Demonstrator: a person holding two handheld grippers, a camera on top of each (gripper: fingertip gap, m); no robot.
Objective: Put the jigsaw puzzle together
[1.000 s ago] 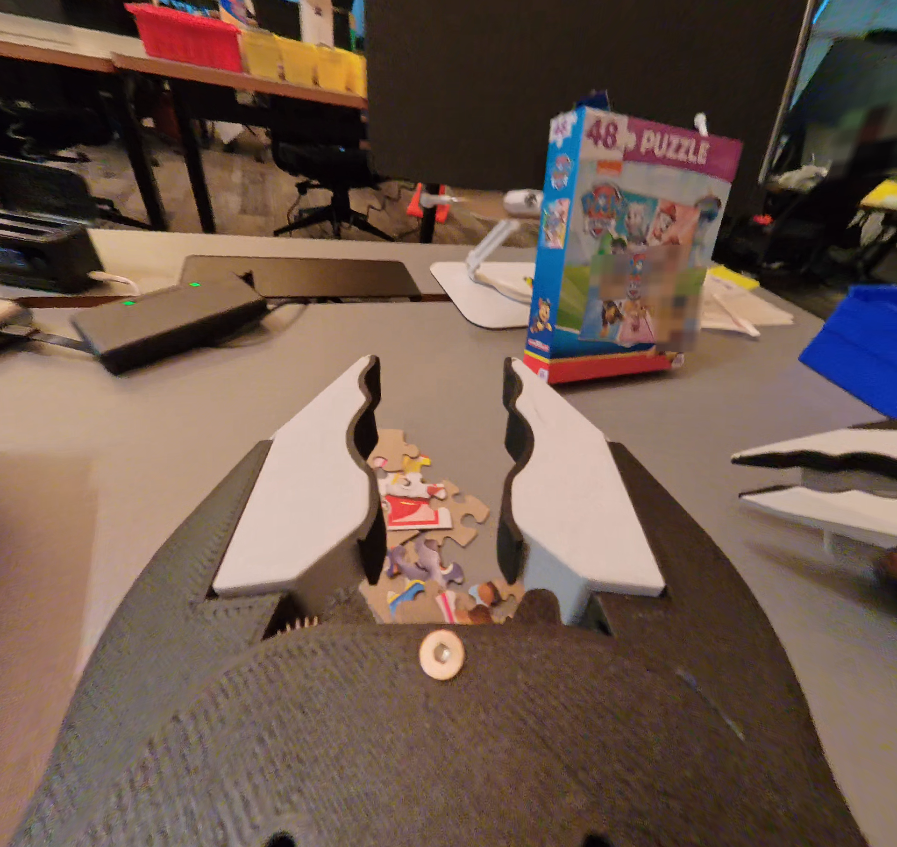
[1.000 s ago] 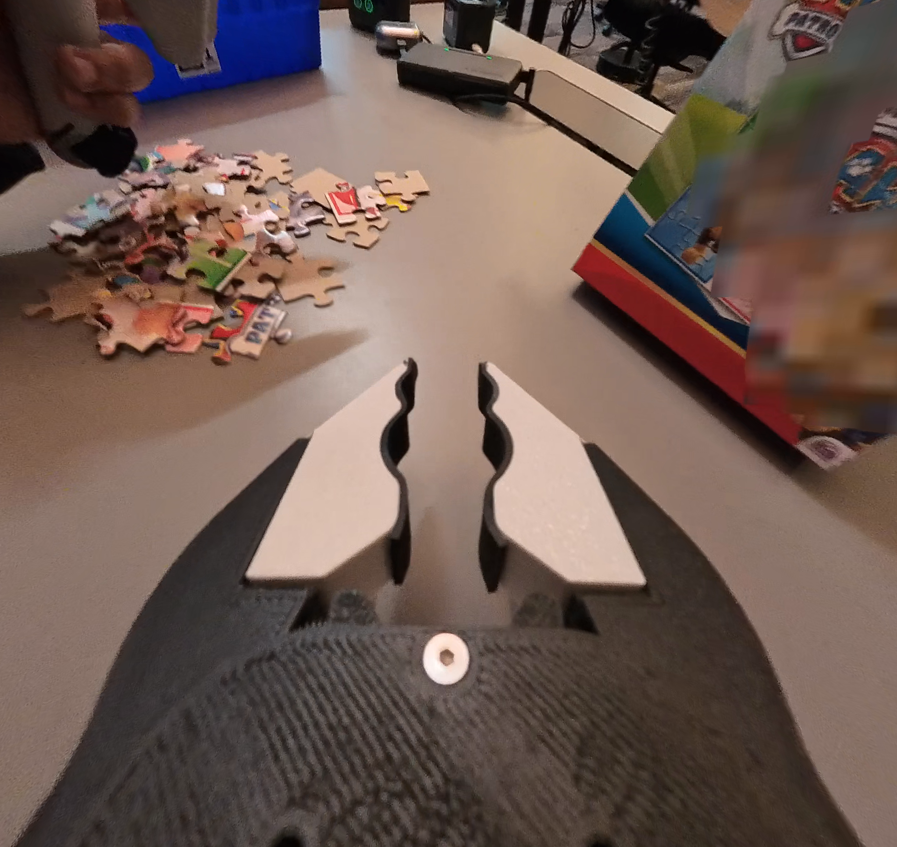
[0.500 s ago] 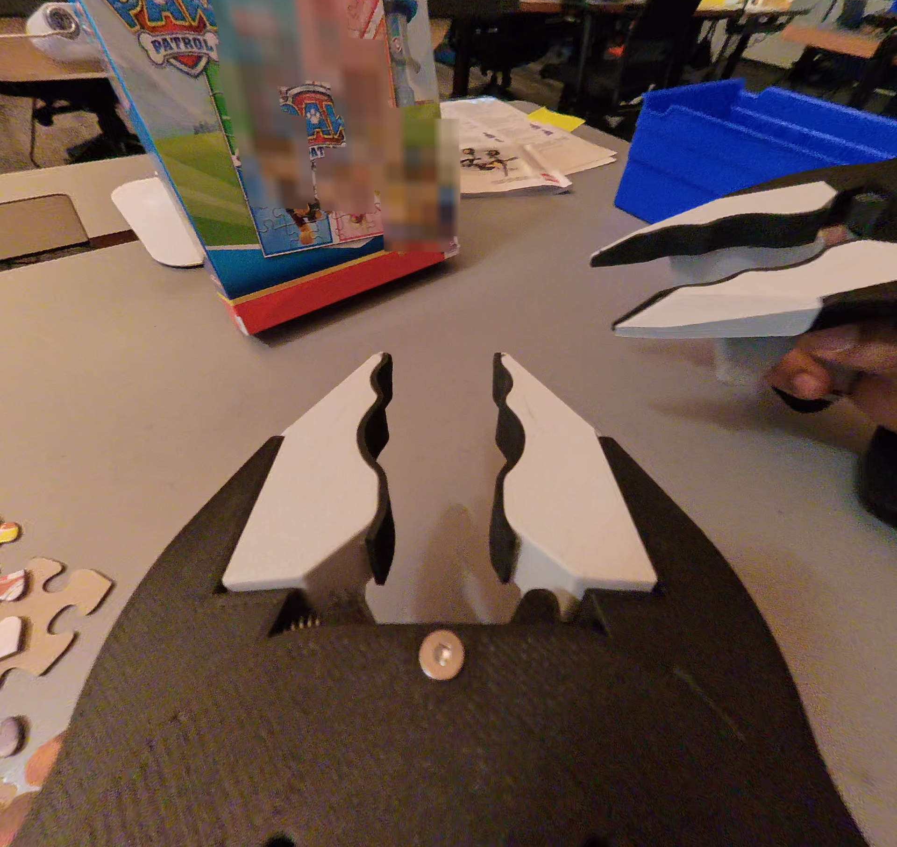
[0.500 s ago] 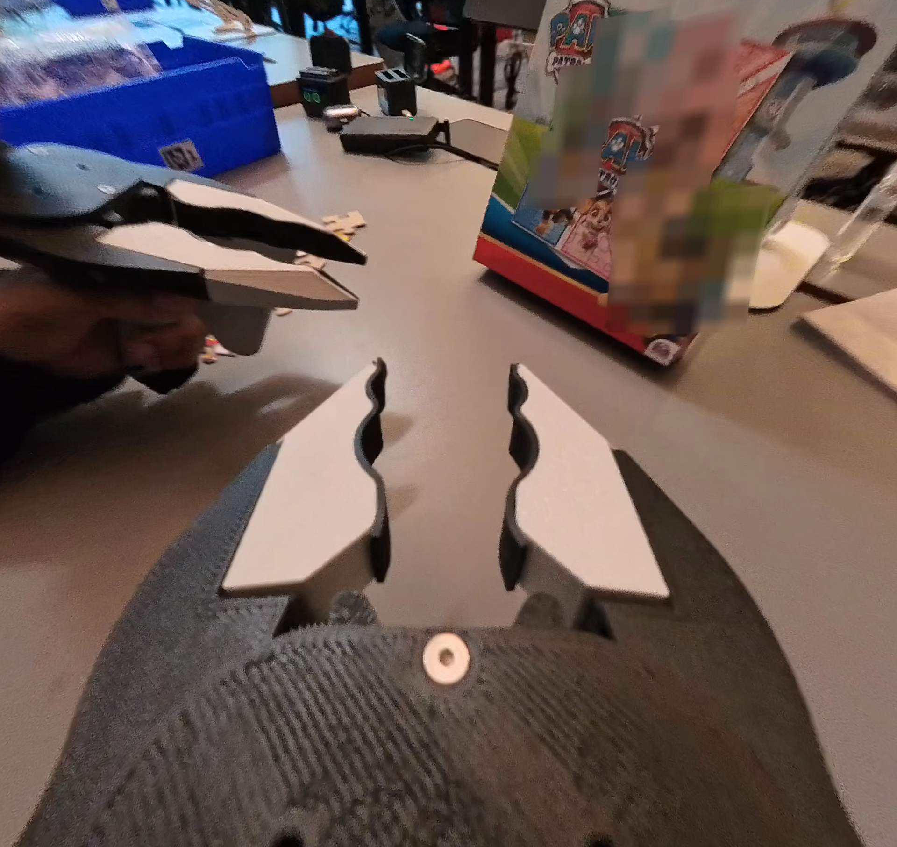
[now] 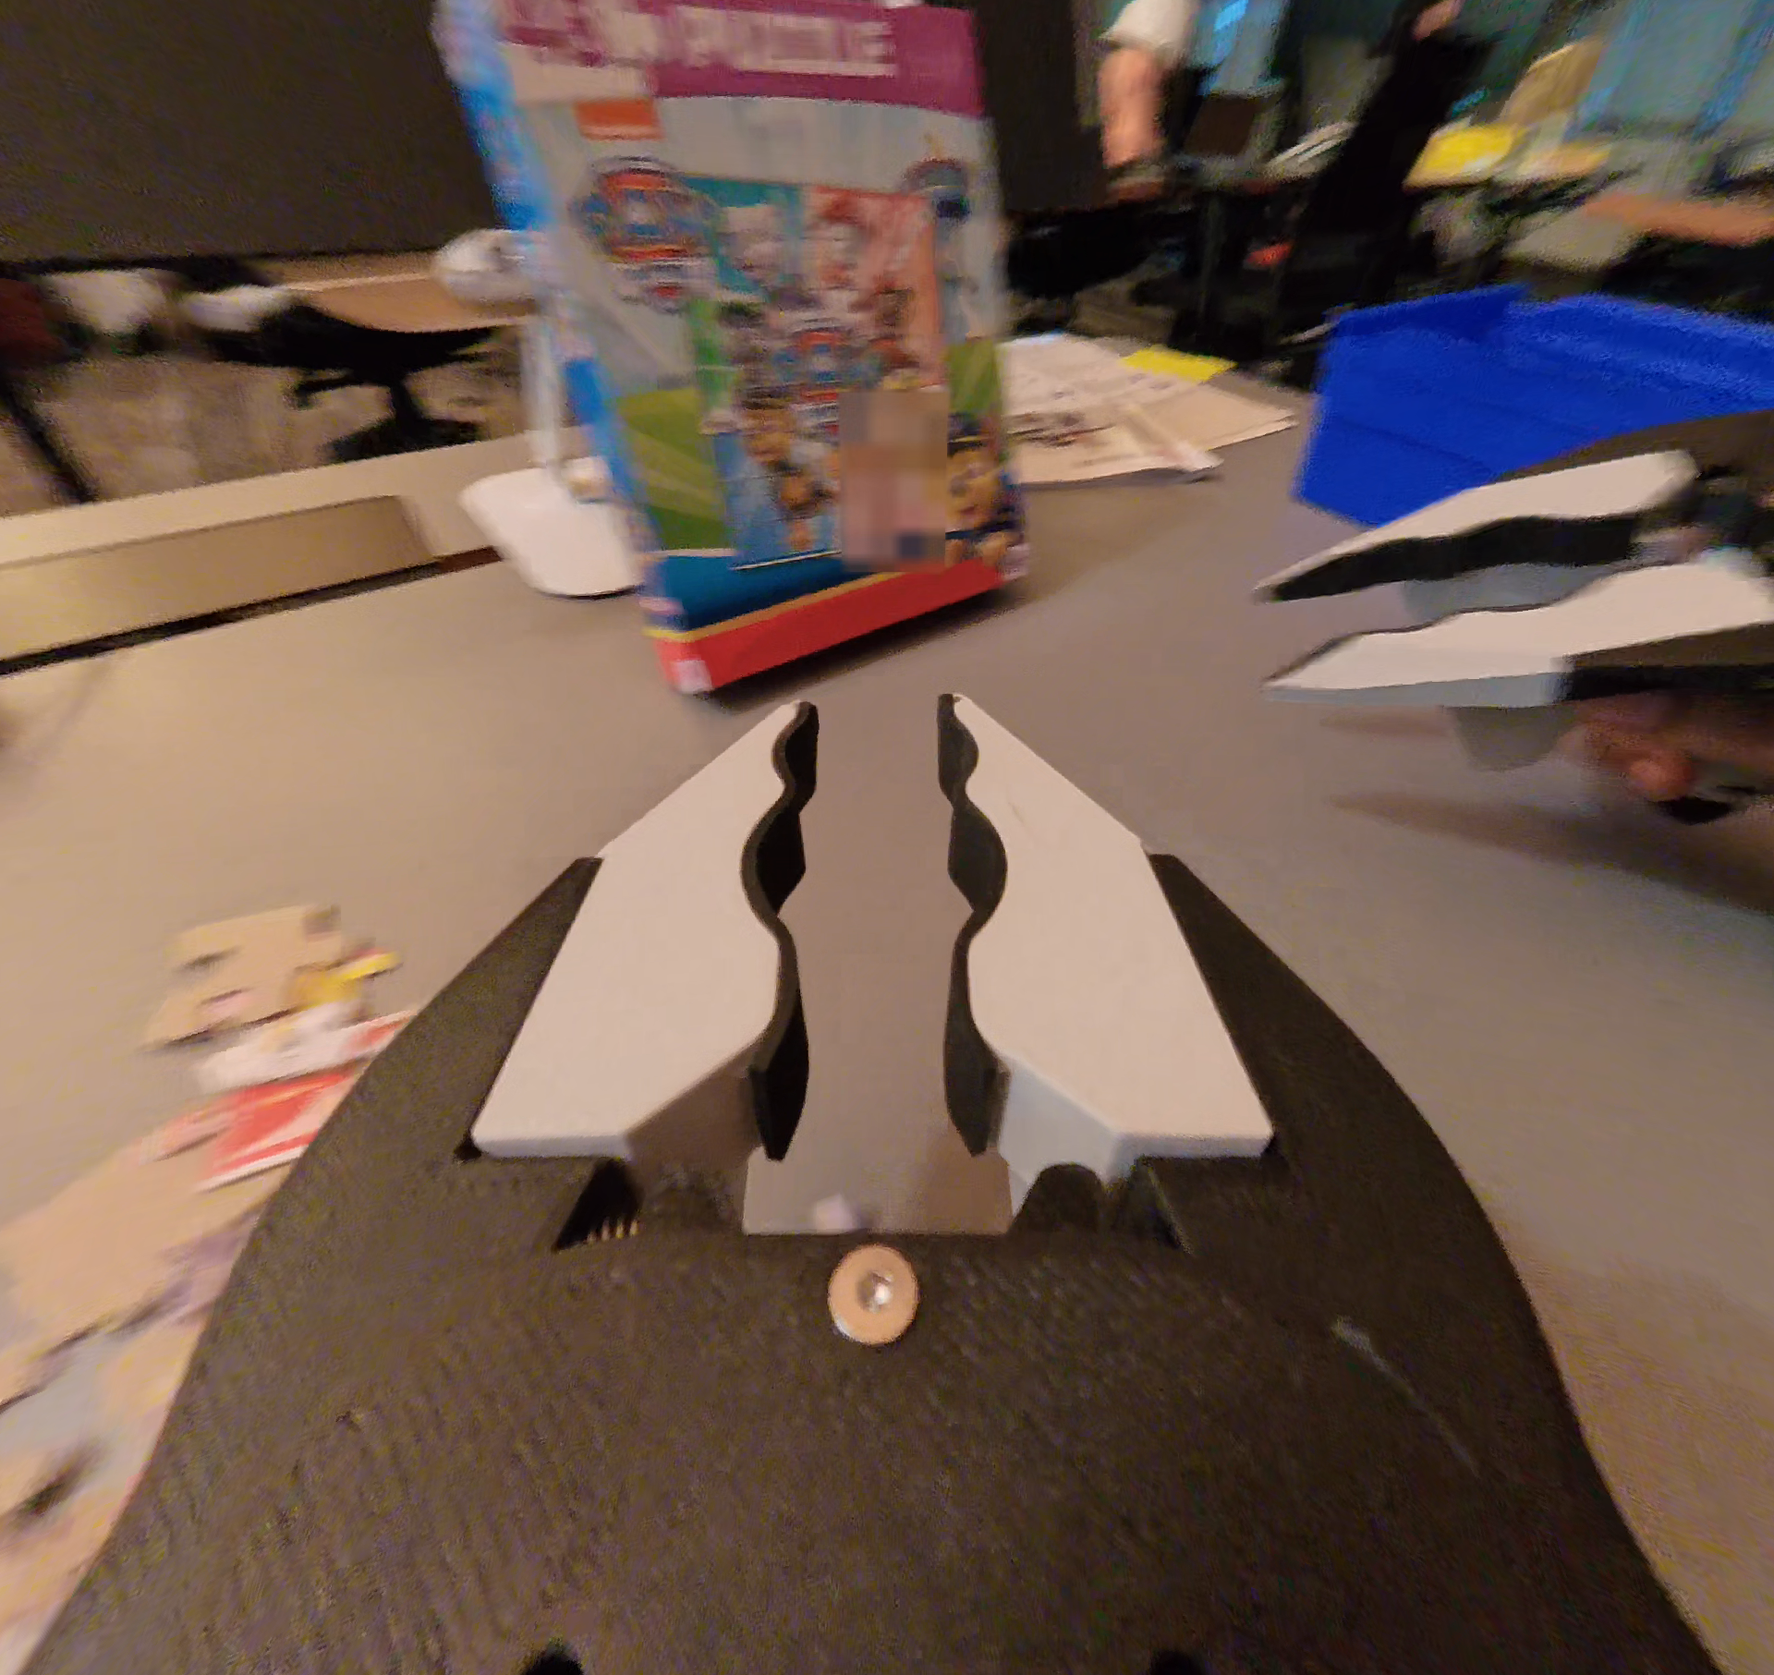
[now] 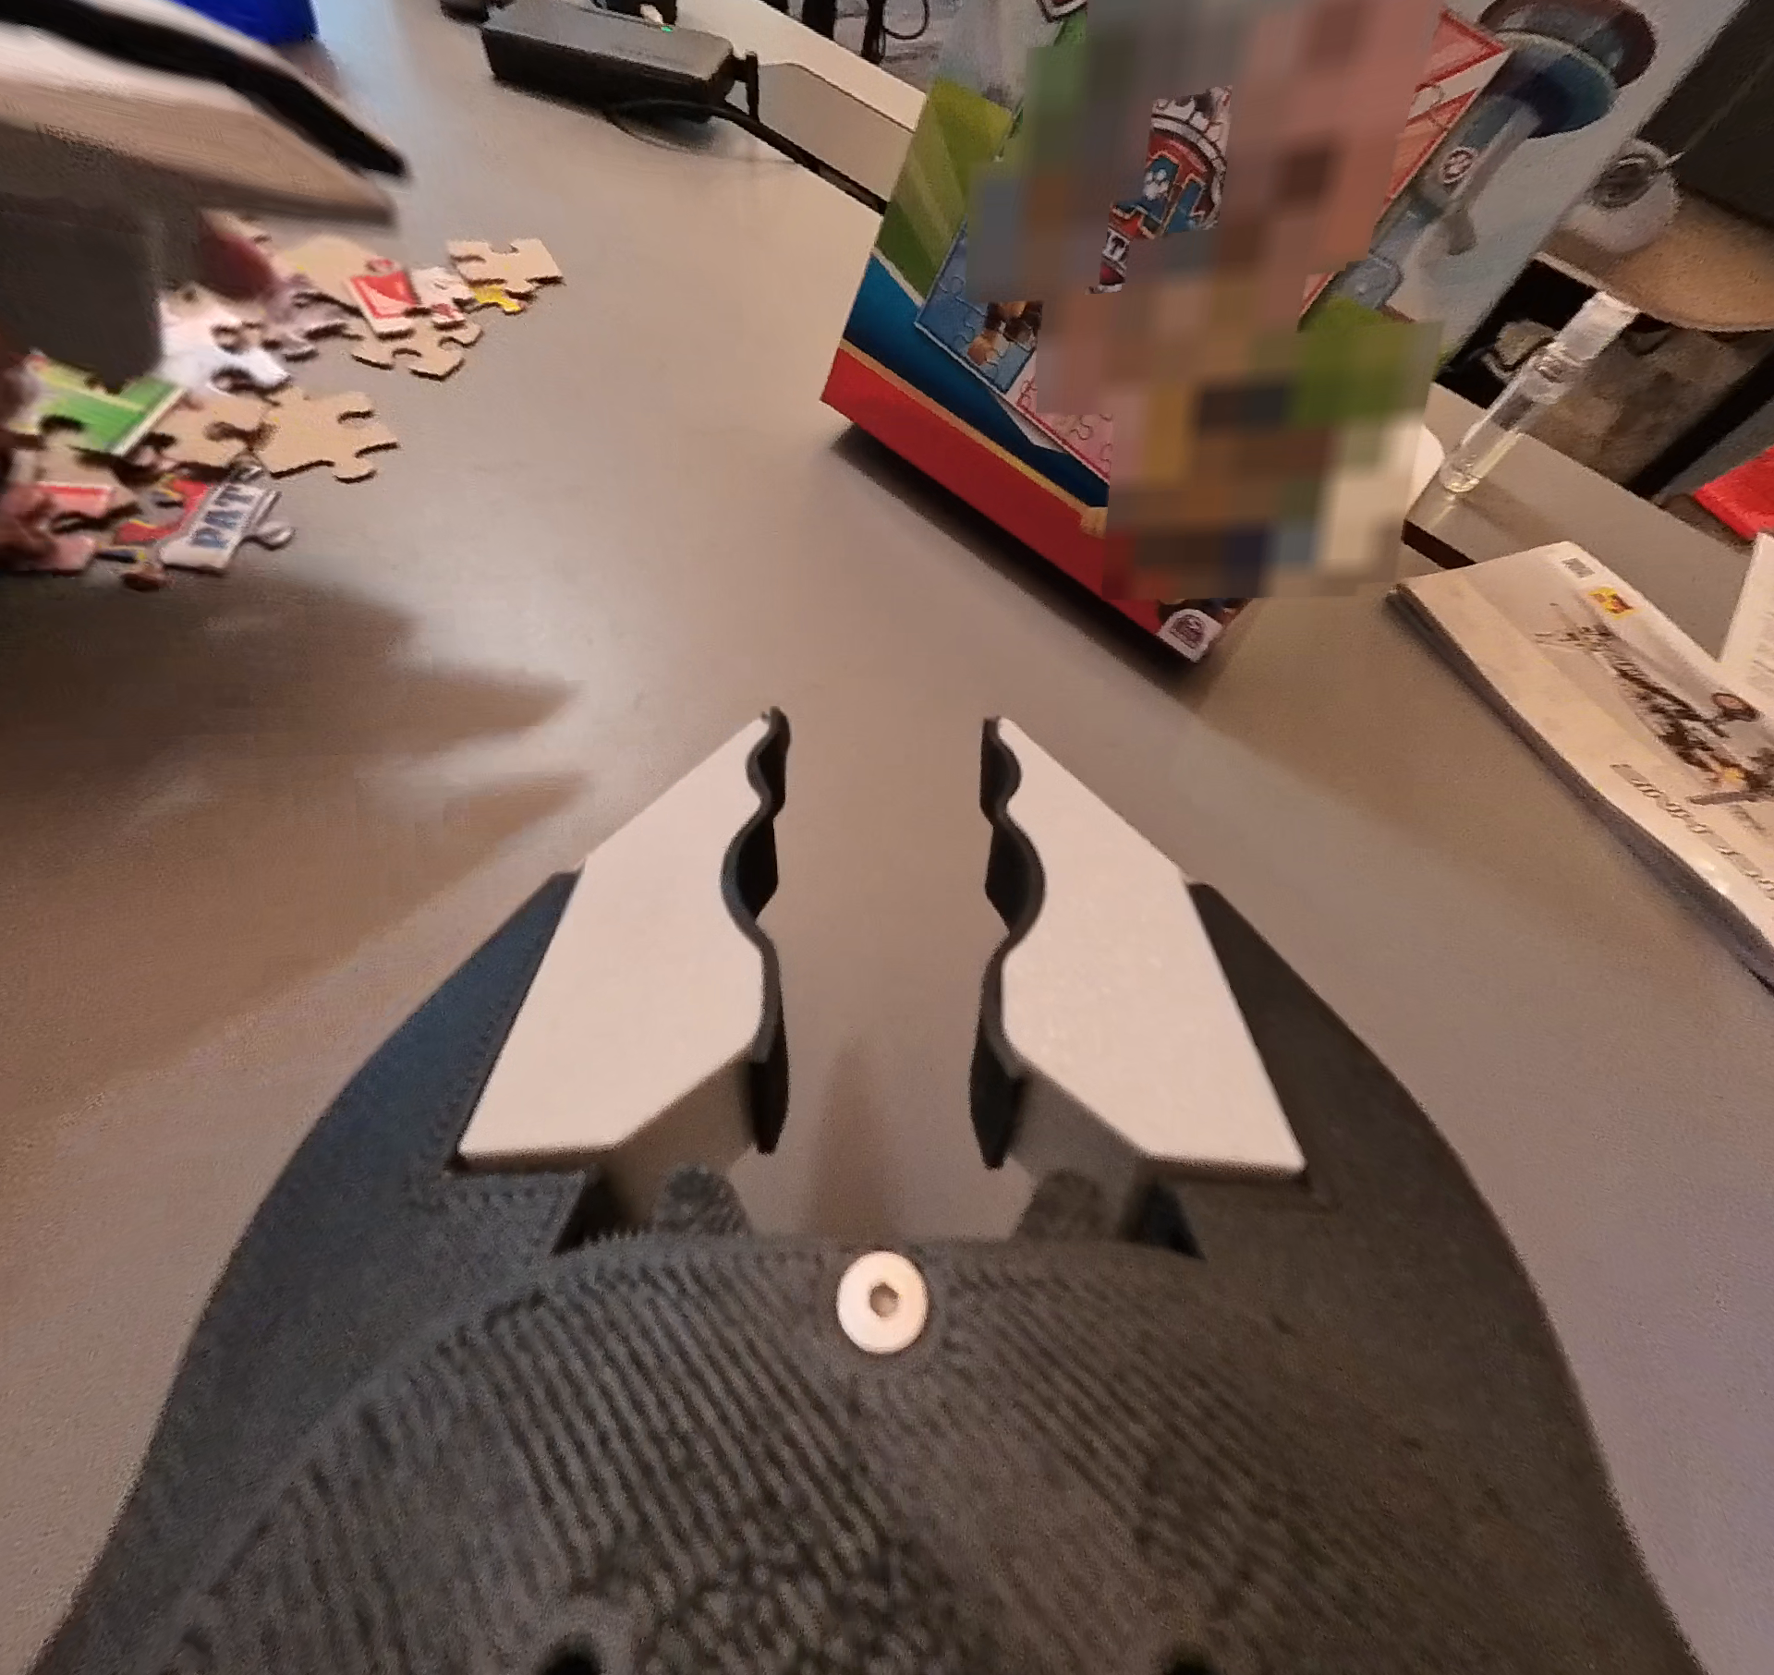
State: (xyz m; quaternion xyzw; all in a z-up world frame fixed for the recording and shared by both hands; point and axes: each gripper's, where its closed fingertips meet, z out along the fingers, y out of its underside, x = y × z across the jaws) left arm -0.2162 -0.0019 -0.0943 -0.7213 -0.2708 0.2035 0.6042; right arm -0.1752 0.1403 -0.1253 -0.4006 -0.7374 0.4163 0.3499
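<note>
The left hand-held gripper (image 5: pixel 876 712) hangs over bare grey table (image 5: pixel 384 765), its fingers spread with nothing between them. Straight ahead of it, upright on the table, stands a colourful puzzle box (image 5: pixel 768 333) with a red base. Loose jigsaw pieces (image 5: pixel 278 1034) lie scattered on the table to its lower left, blurred in this view.

The right hand-held gripper (image 6: pixel 883 727) also has its fingers apart over bare table, gripping nothing. The puzzle box (image 6: pixel 970 439) stands ahead and to its right; the heap of jigsaw pieces (image 6: pixel 317 429) lies to its left, well apart.

A white lamp base (image 5: pixel 547 535) sits just beside the box, printed booklets (image 6: pixel 1584 717) lie at the table's right, and a blue bin (image 5: pixel 1536 381) stands behind them. A black power adapter (image 6: pixel 605 55) rests at the far edge. Beyond the table, the room shows a dark partition (image 5: pixel 240 74), office chairs and other desks, all blurred.
</note>
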